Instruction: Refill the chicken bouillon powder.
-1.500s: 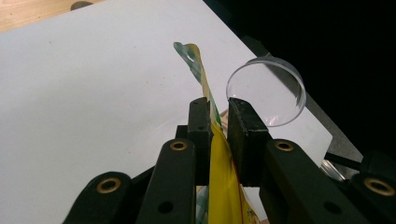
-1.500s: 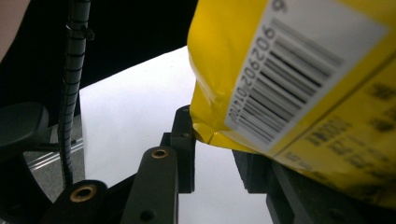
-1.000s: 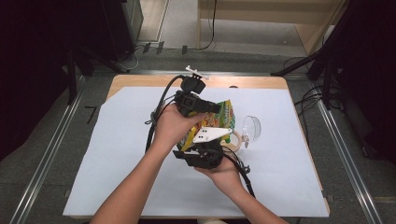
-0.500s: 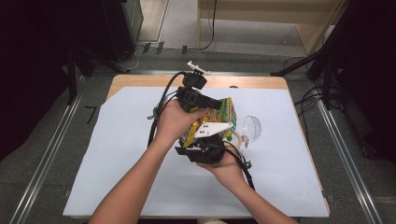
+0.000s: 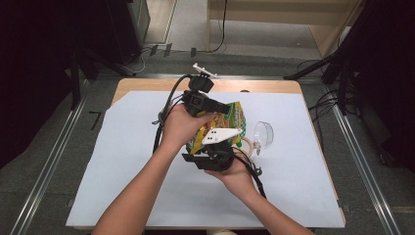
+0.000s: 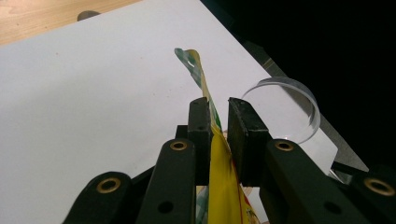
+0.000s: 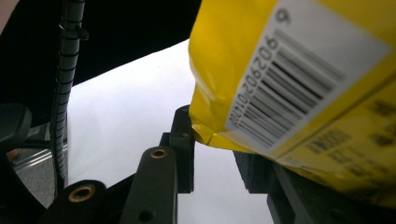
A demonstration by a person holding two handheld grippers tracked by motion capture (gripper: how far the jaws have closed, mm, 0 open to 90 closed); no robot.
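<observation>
The yellow bag (image 5: pixel 226 122) is held up off the white surface (image 5: pixel 122 156) near its middle, between the two hands. The left tool (image 5: pixel 222 108) comes at it from the far side; in the left gripper view its jaws stand narrowly apart with the thin top edge of the bag (image 6: pixel 219 163) running between them, the left pad pressed on the film and the right pad close against it, so it has hold of the bag. The right tool (image 5: pixel 215 152) sits below and nearer the person, under its grey plate. In the right gripper view the bag's lower corner, with the barcode (image 7: pixel 289 88), hangs between the jaws and rests on the right one; the left jaw stands just beside the corner with a sliver of surface showing, and whether the pads press on it cannot be told.

Just right of the bag a clear dish (image 5: pixel 263 134) lies on the surface, close to the tools but apart from them; it also shows beyond the left tool's right jaw (image 6: pixel 285 109). A pale ring (image 5: pixel 246 146) lies between dish and right hand (image 5: pixel 237 176). Black cables (image 5: pixel 164 117) loop down the left side of the left hand (image 5: pixel 182 125) and trail past the right wrist. Beyond the white sheet a strip of wood (image 5: pixel 254 85) shows, then the floor with cables.
</observation>
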